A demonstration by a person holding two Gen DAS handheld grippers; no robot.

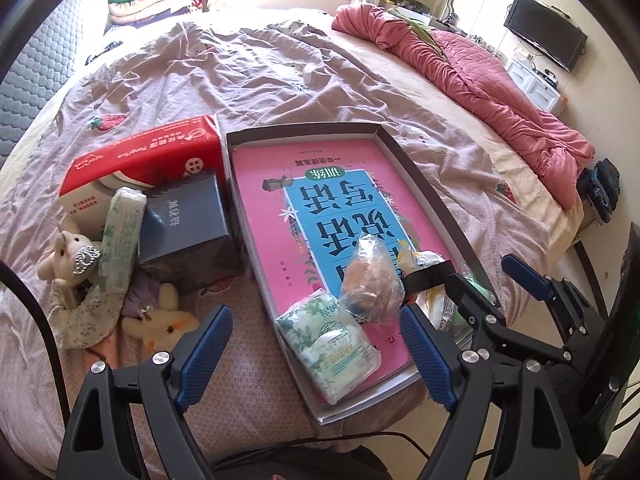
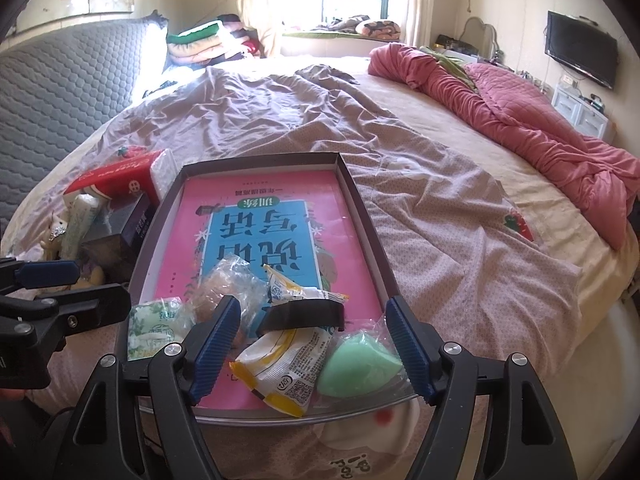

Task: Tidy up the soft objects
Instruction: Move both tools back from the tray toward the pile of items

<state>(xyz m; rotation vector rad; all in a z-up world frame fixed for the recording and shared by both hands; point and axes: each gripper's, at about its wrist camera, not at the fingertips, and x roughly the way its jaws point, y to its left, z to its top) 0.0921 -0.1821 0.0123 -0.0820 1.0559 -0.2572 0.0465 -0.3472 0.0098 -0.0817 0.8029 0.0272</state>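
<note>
Tissue pack (image 1: 332,350), green "Flower" label

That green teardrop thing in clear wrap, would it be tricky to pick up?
The green sponge looks soft, so it would probably squash and weigh little. Its glossy clear wrapper may slip between the fingers, and its rounded shape might let it roll.

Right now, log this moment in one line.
left gripper open | right gripper open | tissue pack, green sponge in tray

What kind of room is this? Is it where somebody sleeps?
Yes, most likely a bedroom. A big bed fills the room, a rumpled pink quilt lies on it, and folded blankets are stacked by the window.
</note>
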